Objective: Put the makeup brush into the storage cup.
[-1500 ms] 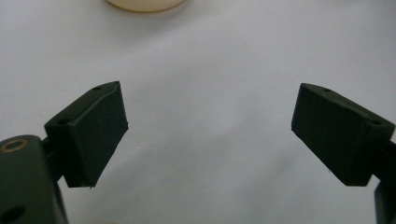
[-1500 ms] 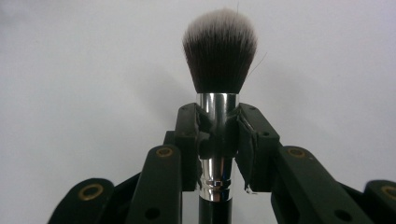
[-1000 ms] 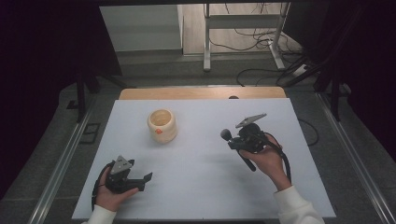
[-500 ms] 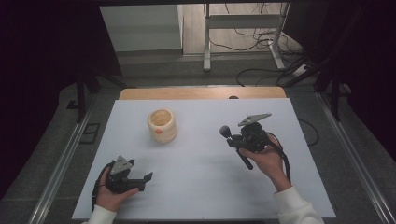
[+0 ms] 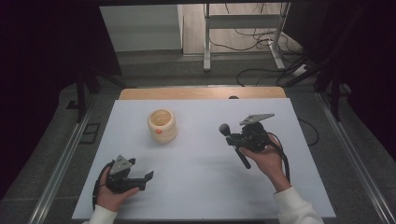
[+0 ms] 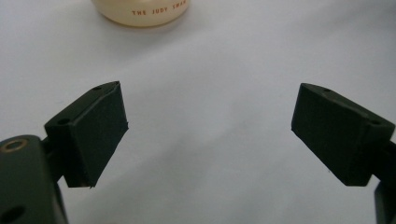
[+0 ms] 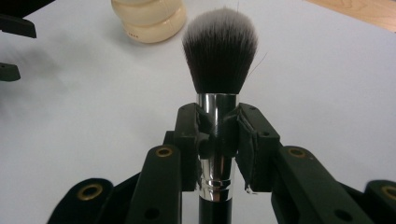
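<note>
A makeup brush (image 5: 232,140) with a black handle, silver ferrule and dark bristles (image 7: 220,49) is clamped in my right gripper (image 5: 238,140) at the right of the white table. Its jaws press on the ferrule (image 7: 215,140), bristles pointing toward the cup. A cream-coloured round cup (image 5: 162,125) with orange lettering stands at the table's back left, and its base (image 6: 140,11) shows at the top of the left gripper view. My left gripper (image 5: 145,179) rests in the hand at the front left, jaws wide apart with only bare table between them.
The white table top (image 5: 201,186) ends in a wooden strip (image 5: 201,92) at the back. Metal rails (image 5: 60,163) run along both sides. Cables and a table frame (image 5: 243,32) lie on the floor behind.
</note>
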Tool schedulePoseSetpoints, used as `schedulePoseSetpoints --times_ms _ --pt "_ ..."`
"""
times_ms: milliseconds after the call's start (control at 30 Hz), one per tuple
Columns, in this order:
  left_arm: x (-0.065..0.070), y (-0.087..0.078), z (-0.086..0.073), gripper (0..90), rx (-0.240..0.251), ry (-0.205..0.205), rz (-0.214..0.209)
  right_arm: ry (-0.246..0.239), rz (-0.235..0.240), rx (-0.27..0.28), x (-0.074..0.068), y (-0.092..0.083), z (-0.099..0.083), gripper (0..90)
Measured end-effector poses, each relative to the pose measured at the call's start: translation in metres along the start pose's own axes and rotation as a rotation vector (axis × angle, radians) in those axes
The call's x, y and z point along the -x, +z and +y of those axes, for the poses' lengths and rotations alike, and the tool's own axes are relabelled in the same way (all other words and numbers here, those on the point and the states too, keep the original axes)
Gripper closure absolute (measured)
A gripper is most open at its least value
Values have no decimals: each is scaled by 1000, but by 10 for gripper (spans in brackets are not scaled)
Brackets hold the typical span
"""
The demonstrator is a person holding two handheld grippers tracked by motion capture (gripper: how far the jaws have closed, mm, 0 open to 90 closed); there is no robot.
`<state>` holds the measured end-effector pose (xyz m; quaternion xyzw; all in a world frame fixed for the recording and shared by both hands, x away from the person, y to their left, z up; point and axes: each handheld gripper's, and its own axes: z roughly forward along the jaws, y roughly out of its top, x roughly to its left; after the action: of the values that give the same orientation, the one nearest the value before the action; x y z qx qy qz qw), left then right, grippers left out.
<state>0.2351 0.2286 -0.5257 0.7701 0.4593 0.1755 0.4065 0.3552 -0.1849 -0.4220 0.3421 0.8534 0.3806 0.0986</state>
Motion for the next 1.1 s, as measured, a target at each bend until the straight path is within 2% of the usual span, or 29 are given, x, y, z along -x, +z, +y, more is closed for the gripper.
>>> schedulePoseSetpoints --times_ms 400,500,967,1067,1100 --pt "6 0 7 116 23 0 -25 7 3 30 -3 0 0 710" --pt "10 2 13 120 40 1 -54 4 8 33 -5 3 0 710" --pt "25 11 29 126 59 14 -110 -11 20 45 -14 10 5 710" --pt "28 14 34 128 72 -8 -149 -7 26 52 -15 10 6 710" --pt "28 14 34 128 72 -8 -149 -7 26 52 -15 10 6 710"
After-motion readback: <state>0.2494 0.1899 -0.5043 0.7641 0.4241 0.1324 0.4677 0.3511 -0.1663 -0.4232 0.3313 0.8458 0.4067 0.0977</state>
